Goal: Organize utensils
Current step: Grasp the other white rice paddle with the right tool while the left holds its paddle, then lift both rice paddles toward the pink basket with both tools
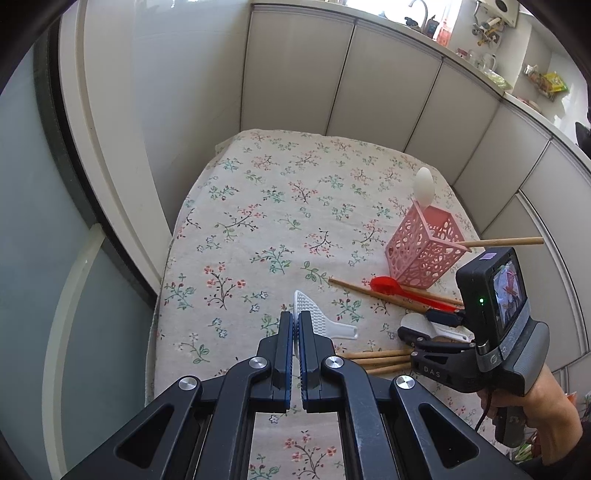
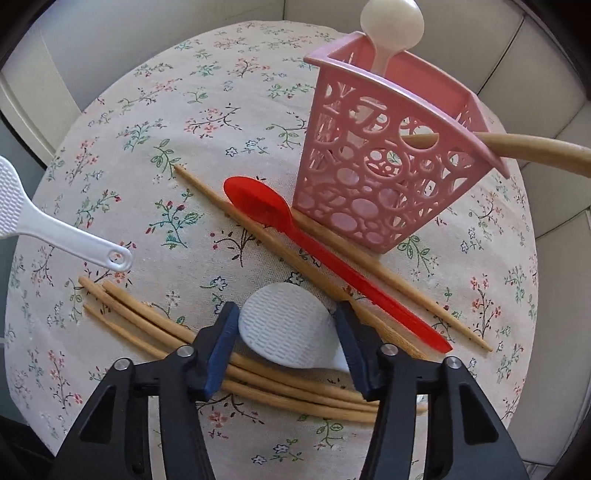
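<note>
The left tool point(image 1: 294, 325) points steeply downward, its two blue-padded fingers point(image 1: 285, 332) pressed almost together on a thin white paddle edge. The right tool point(image 2: 290, 332) also tips steeply down, its fingers point(image 2: 223, 341) standing apart on either side of a white paddle head, close against its edges. A bare hand point(image 1: 539, 410) grips the right tool's handle from below.

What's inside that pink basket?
A cream spoon stands in the pink basket, bowl end up, and a wooden chopstick leans out over its rim. Their lower ends show only partly through the holes.
</note>
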A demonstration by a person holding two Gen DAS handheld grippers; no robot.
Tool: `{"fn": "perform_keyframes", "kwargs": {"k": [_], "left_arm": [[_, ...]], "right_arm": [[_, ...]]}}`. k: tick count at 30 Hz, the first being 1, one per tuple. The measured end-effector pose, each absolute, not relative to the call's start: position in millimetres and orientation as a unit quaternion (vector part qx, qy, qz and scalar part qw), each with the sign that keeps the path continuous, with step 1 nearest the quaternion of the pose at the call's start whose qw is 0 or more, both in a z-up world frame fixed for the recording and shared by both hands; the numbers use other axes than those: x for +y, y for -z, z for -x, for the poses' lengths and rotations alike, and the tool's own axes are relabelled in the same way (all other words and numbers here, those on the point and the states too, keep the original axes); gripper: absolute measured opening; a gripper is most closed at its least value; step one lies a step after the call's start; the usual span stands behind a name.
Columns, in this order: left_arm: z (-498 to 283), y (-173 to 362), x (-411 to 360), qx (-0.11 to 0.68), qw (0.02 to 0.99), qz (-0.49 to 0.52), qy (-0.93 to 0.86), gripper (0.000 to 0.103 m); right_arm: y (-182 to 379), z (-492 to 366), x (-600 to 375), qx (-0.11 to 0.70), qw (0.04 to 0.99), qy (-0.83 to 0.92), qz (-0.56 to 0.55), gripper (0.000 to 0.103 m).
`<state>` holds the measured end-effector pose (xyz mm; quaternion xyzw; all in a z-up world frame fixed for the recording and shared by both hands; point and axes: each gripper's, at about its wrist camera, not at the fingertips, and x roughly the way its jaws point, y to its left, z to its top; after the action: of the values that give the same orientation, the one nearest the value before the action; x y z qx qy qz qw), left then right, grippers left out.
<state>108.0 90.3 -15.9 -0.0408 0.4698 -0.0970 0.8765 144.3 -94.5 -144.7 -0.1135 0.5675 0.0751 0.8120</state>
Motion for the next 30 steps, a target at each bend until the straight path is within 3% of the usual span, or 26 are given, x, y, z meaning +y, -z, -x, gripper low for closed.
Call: {"fn": "perform_keyframes", "kwargs": {"k": [3, 7, 16, 30], "left_arm": [[-108.3, 15.3, 89.9, 0.468, 0.878, 0.039, 0.095, 0.003], [-107.8, 14.6, 89.4, 0.466, 0.879, 0.037, 0.093, 0.003], [-104.2, 1.0, 83.6, 0.437, 0.894, 0.033, 0.097, 0.003], [-87.4, -60.6, 52.7, 0.344, 0.933, -0.001, 0.106, 0.002]], "right_arm": [[131.0, -141.4, -101.9, 0.558, 0.82, -0.073, 0.1, 0.022], [113.8, -136.8, -119.0, 0.546, 0.832, -0.066, 0.073, 0.008], [63.0, -107.9, -145.6, 0.5, 0.863, -0.067, 0.032, 0.004], [-53.0, -57.5, -175.4, 0.342, 0.936, -0.079, -0.029, 0.002]]}}
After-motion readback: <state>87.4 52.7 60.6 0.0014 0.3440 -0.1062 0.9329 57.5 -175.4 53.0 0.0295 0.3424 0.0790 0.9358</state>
